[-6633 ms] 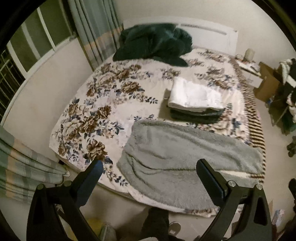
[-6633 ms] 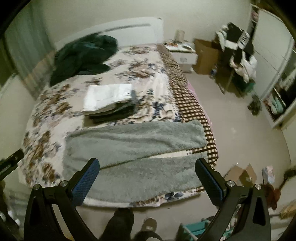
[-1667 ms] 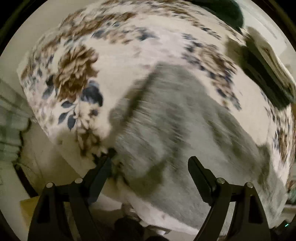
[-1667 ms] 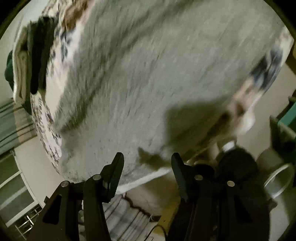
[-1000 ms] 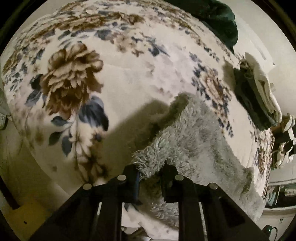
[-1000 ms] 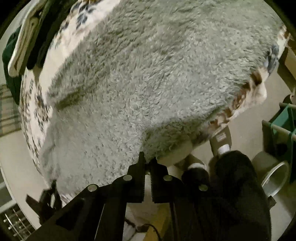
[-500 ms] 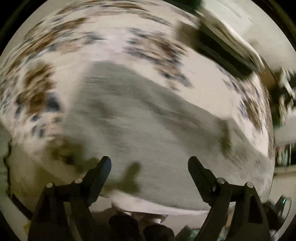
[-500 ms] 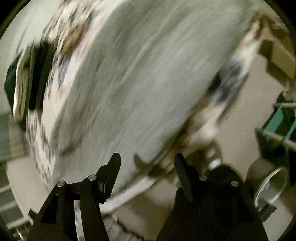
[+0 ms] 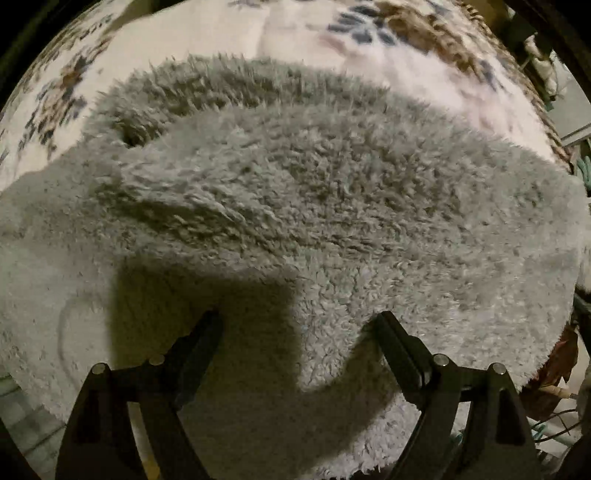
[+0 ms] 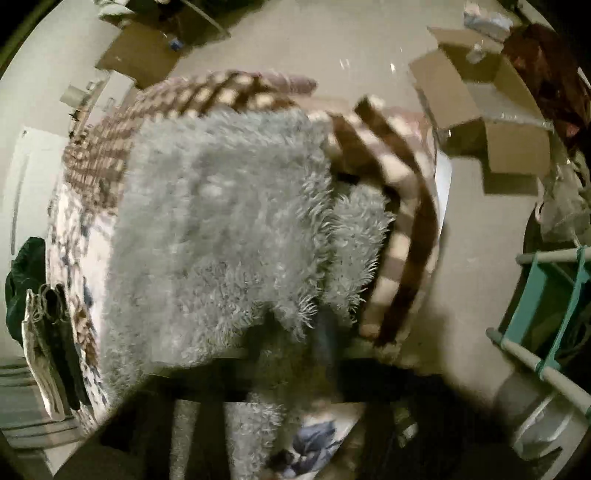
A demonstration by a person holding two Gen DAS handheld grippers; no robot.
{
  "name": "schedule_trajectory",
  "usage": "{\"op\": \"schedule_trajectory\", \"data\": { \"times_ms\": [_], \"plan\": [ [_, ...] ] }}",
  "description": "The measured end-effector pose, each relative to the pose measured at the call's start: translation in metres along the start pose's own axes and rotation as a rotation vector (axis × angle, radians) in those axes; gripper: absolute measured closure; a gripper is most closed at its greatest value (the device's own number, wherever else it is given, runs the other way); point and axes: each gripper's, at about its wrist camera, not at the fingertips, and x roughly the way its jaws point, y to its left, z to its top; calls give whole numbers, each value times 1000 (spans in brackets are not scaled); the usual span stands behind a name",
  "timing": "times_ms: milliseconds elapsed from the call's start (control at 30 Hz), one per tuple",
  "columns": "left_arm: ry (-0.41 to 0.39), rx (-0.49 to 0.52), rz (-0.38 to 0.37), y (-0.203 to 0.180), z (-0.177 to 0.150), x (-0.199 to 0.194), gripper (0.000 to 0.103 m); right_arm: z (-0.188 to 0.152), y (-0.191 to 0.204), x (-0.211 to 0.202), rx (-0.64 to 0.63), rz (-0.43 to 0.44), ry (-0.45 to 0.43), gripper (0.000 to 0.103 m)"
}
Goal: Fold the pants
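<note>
Fluffy grey pants lie on the floral bedspread, one leg folded over the other. My left gripper is open and empty, hovering low over the pants. In the right wrist view the pants end near the checked edge of the bedspread. The right gripper is blurred; grey fabric bunches around one finger, and I cannot tell whether the jaws are open or shut.
A stack of folded clothes and a dark green blanket sit on the bed at the left. Cardboard boxes stand on the floor beyond the bed. A teal rack stands at the right.
Both grippers, shut on the pants' near edge a second ago, opened. The left now hovers over the middle of the pants; the right has swung to the leg ends.
</note>
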Motion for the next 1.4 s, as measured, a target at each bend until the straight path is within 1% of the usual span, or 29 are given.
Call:
{"op": "schedule_trajectory", "data": {
  "times_ms": [33, 100, 167, 233, 300, 333, 400, 433, 500, 533, 567, 600, 667, 733, 767, 800, 833, 900, 967, 1033, 1100, 1133, 1167, 1200, 1233, 1267, 1300, 1333, 1400],
  "plan": [
    [-4, 0, 11, 0, 0, -1, 19, -1, 0, -3, 3, 12, -21, 100],
    [-7, 7, 25, -2, 1, -5, 19, -9, 1, -17, -29, 3, -52, 101],
    [-5, 10, 38, -6, 1, -9, 19, -14, -8, -31, -29, 8, -55, 101],
    [-5, 14, 42, -10, -3, -13, 19, -19, -18, -37, -23, 12, -35, 100],
    [-7, 26, 47, -12, -4, -14, 19, -21, -28, -27, -5, 49, 36, 100],
    [-6, 35, 51, -13, -4, -13, 19, -29, -29, -26, 9, 51, 52, 98],
    [-8, 38, 42, -19, -1, -11, 19, -29, -35, -23, 33, 93, 64, 97],
    [-11, 36, 38, -27, 1, -9, 19, -29, -39, -27, 30, 99, 54, 97],
    [-15, 41, 32, -29, 2, -1, 19, -26, -42, -30, 34, 106, 27, 85],
    [-12, 44, 38, -30, 3, 3, 19, -21, -45, -31, 52, 138, 3, 74],
    [-3, 46, 44, -35, 5, 11, 19, -16, -47, -31, 66, 153, -12, 70],
    [6, 50, 47, -39, 6, 18, 18, -11, -50, -31, 77, 162, -25, 70],
    [-3, 51, 49, -45, 9, 25, 14, 1, -48, -22, 78, 152, -27, 70],
    [-6, 50, 48, -50, 11, 27, 12, 9, -42, -7, 74, 148, 4, 71],
    [-22, 50, 85, -51, 12, 27, 12, 10, -39, -5, 70, 142, 1, 86],
    [-22, 48, 85, -55, 13, 28, 12, 8, -34, -10, 54, 145, -26, 100],
    [-21, 46, 81, -48, 13, 27, 12, 7, -27, -18, 20, 129, -49, 100],
    [-17, 44, 75, -53, 14, 26, 12, 0, -16, -43, -30, 133, -113, 100],
    [-15, 38, 64, -43, 14, 21, 12, -6, -17, -67, -24, 145, -142, 100],
    [-11, 33, 59, -44, 17, 23, 12, -10, -26, -76, 7, 127, -134, 100],
    [-12, 28, 53, -44, 14, 17, 12, -11, -35, -73, 30, 136, -96, 100],
    [-11, 29, 54, -42, 13, 17, 12, -9, -42, -62, 34, 138, -48, 98],
    [-10, 30, 54, -41, 12, 18, 12, -8, -49, -49, 53, 152, 4, 91],
    [-10, 30, 56, -43, 13, 20, 12, -6, -54, -38, 71, 185, 48, 84],
    [-8, 31, 58, -40, 11, 19, 11, -6, -60, -30, 83, 215, 65, 57],
    [-7, 32, 59, -38, 9, 19, 9, -5, -65, -27, 93, 230, 56, 34],
    [-7, 34, 50, -38, 11, 22, 1, -4, -69, -24, 97, 248, 38, 31],
    [-5, 36, 42, -38, 13, 27, 0, -3, -70, -21, 95, 255, 33, 31],
    [-5, 40, 59, -39, 17, 35, 0, 1, -72, -11, 82, 271, 37, 31]
  ]
}}
